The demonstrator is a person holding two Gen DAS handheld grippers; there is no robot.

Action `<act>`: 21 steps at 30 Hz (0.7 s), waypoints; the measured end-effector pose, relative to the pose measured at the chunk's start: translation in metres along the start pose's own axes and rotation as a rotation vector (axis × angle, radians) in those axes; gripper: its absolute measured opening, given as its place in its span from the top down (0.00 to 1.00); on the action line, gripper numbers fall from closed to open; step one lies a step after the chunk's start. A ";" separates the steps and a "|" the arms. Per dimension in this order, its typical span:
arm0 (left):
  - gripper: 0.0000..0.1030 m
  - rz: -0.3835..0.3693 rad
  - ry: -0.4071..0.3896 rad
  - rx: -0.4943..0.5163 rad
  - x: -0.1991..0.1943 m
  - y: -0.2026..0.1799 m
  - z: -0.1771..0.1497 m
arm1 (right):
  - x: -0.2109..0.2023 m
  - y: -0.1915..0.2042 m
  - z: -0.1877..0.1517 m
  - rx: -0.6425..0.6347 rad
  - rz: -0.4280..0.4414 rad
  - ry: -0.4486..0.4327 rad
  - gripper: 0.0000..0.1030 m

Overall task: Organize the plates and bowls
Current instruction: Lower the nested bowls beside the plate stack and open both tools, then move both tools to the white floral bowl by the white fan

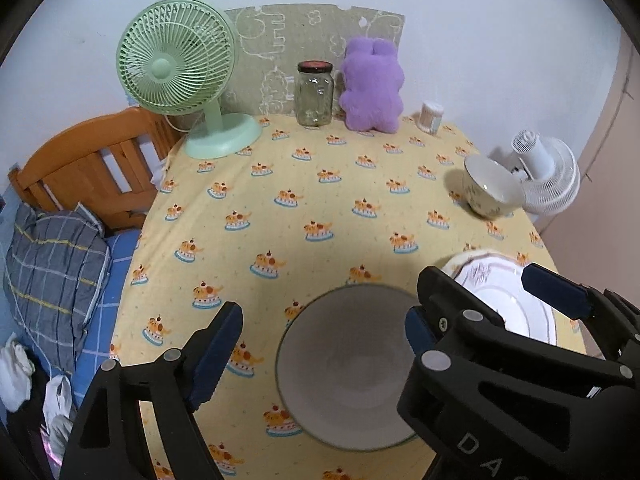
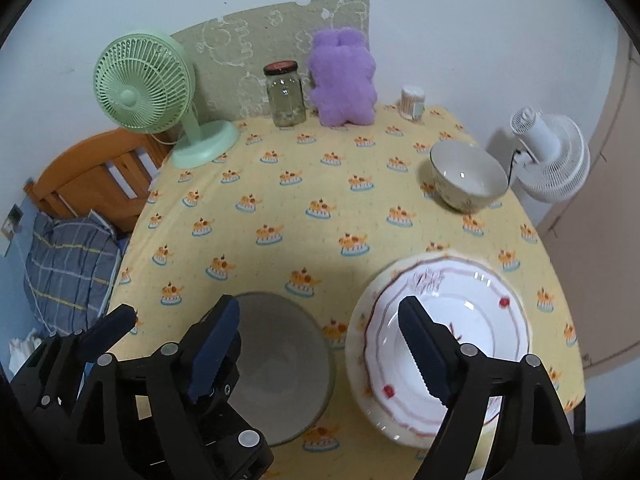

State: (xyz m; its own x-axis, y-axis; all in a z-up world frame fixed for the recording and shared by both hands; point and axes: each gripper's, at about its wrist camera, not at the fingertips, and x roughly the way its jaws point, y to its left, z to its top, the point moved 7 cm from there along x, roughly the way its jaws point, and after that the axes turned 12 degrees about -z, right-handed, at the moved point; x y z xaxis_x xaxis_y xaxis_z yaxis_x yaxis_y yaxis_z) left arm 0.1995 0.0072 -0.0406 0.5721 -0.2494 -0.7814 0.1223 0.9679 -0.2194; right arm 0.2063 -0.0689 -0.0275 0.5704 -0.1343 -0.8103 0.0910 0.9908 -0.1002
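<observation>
Plates and bowls sit in two spots on the yellow cake-print tablecloth. Nearest the person, a grey bowl stands upright with nothing in it that I can see, and just to its right lie the stacked plates, a white one with a red-trimmed scalloped rim resting on a larger cream one. A second, cream bowl with a small floral print stands well apart from them, near the far right edge of the table.

Both tongs are spread wide with nothing between the pads. The left gripper hangs above the grey bowl, one finger to each side of it but touching nothing as far as I can tell. The right gripper hovers over the gap between bowl and plates, its right finger showing in front of the white plate.

To me it looks like a pause between steps: the plates are already stacked, the grey bowl is set down, and the cream bowl is the piece left out of place. My guess is that the next move is a reach across to that far bowl, most naturally with the right gripper, pinching its rim firmly since glazed china looks slippery, then carrying it back to nest in or beside the grey one.

The green fan, glass jar and purple plush toy along the back stand clear of that path.
</observation>
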 end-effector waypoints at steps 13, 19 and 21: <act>0.17 0.048 -0.035 -0.069 0.010 -0.042 0.034 | 0.006 -0.041 0.044 -0.051 0.088 -0.037 0.13; 0.17 0.062 -0.050 -0.063 0.021 -0.069 0.051 | 0.013 -0.067 0.063 -0.072 0.085 -0.056 0.13; 0.17 0.060 -0.050 -0.060 0.028 -0.078 0.056 | 0.017 -0.078 0.069 -0.076 0.082 -0.051 0.13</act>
State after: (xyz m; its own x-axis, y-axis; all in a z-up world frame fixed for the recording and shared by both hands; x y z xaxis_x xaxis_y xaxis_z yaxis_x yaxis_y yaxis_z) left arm 0.2514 -0.0735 -0.0120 0.6166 -0.1875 -0.7647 0.0383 0.9772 -0.2087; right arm 0.2651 -0.1493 0.0060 0.6147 -0.0518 -0.7870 -0.0184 0.9966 -0.0800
